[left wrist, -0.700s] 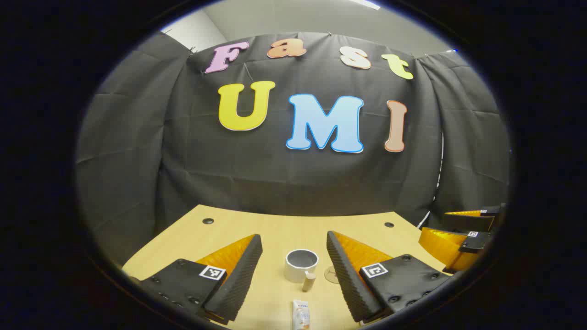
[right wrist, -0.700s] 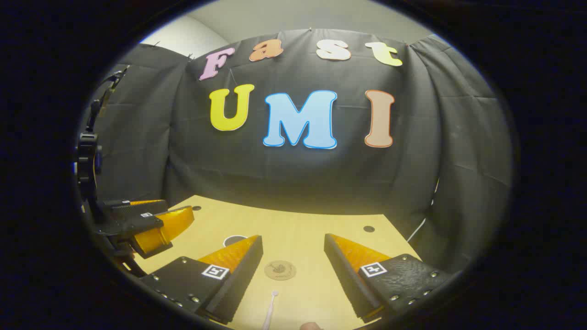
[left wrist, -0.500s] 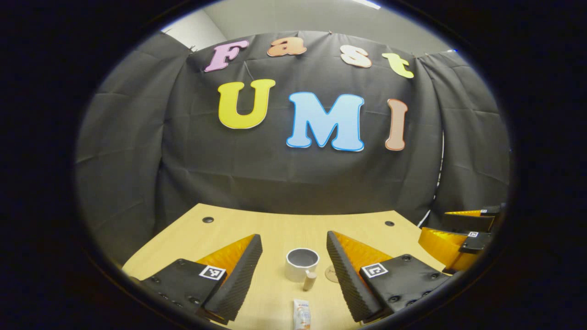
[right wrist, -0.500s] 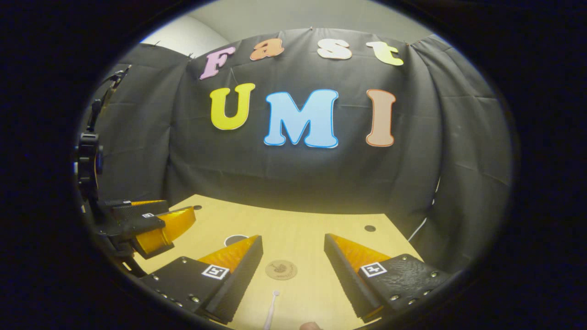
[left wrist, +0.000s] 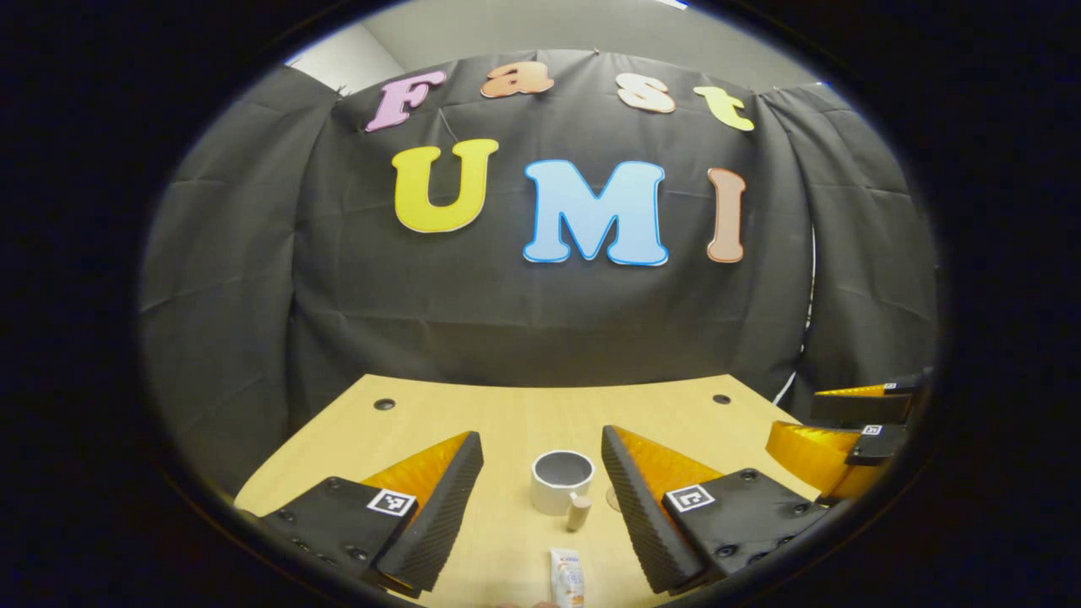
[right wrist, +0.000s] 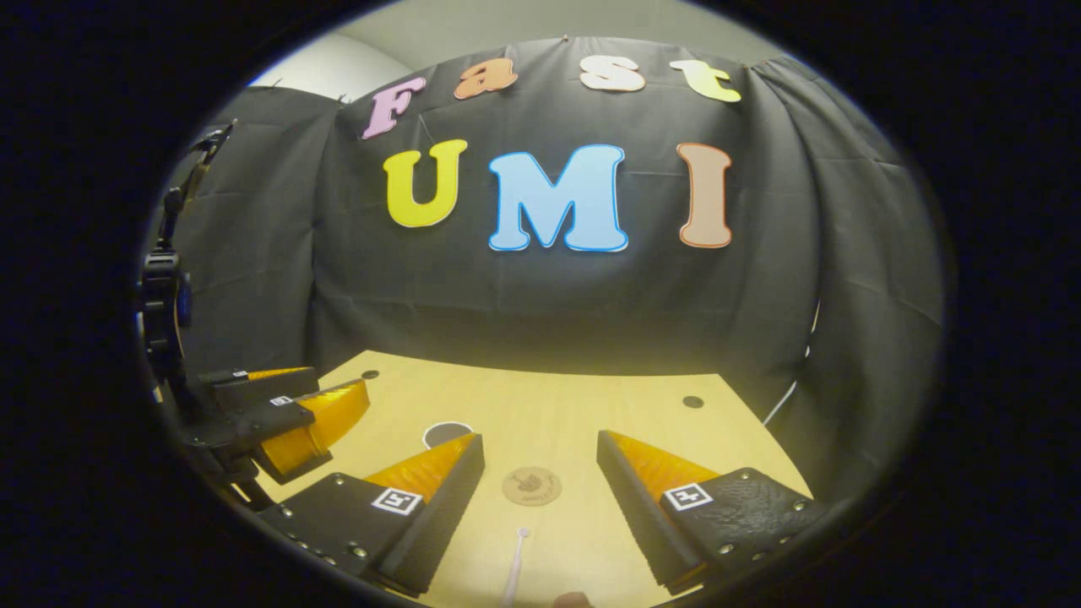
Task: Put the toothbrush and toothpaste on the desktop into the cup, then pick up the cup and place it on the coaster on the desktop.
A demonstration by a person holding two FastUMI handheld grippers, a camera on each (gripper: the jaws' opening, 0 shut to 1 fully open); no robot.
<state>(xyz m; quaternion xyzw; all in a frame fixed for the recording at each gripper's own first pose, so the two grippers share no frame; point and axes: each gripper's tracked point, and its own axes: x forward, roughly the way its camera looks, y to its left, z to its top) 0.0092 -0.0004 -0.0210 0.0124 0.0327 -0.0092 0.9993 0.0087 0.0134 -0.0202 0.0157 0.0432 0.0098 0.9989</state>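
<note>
Two grippers hang above the pale wooden desktop [left wrist: 473, 418], each with fingers spread wide and holding nothing. Left gripper [left wrist: 540, 494]: between its fingers stands the white cylindrical cup [left wrist: 562, 481], upright, with a small tan wooden handle [left wrist: 578, 512] at its near side. The white toothpaste tube [left wrist: 567, 583] lies flat just nearer the camera. Right gripper [right wrist: 540, 494]: the round brown cork coaster [right wrist: 531, 486] lies between its fingers, the slim white toothbrush [right wrist: 515, 570] nearer, apart from the coaster.
</note>
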